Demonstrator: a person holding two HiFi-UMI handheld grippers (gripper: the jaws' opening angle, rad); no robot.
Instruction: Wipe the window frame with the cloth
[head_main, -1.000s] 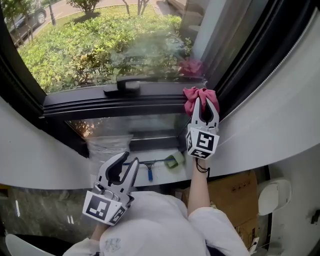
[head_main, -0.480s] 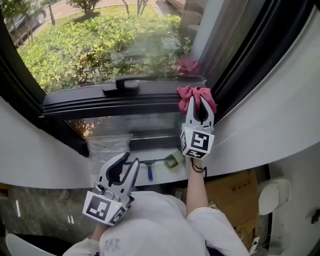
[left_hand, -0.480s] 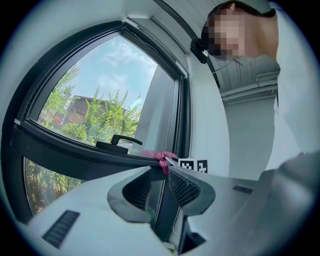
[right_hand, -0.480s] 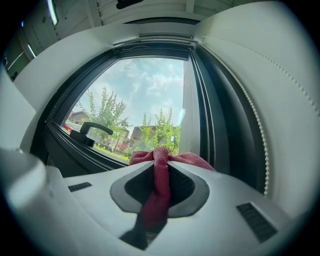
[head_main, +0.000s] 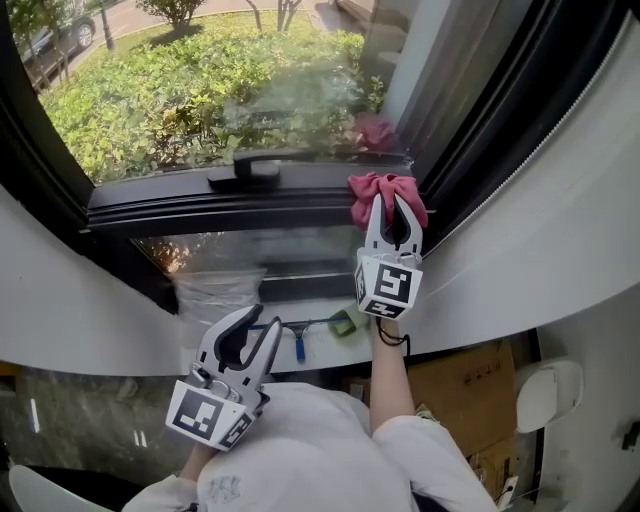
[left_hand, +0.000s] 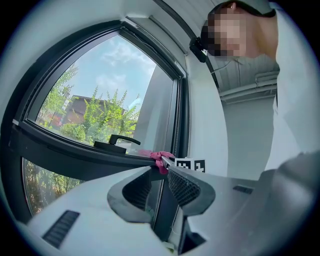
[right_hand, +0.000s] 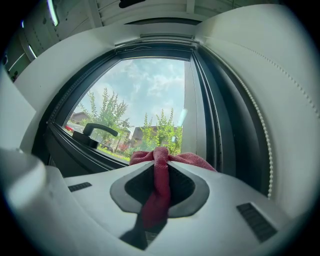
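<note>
My right gripper (head_main: 387, 203) is clenched on the red cloth (head_main: 386, 186). In the right gripper view the cloth (right_hand: 159, 186) hangs down between the two jaws and bunches out past their tips. The bunch presses on the black frame (head_main: 200, 208), on its horizontal bar, right of the handle (head_main: 250, 170) and close to the corner where the bar meets the right upright.

My left gripper (head_main: 259, 320) is low and near me, well apart from the frame. Its jaws are released and they hold nothing; in the left gripper view (left_hand: 160, 172) I see only the far frame through the gap.

The only print I can see is the black-and-white square marker on each cube: one (head_main: 388, 285) on the right gripper and one (head_main: 208, 415) on the left. They carry patterns, not letters.

Compared with one second ago, my right gripper and the cloth have slid a little to the left along the bar, toward the handle and away from the right corner. The left gripper has stayed at the same place, open as before.
</note>
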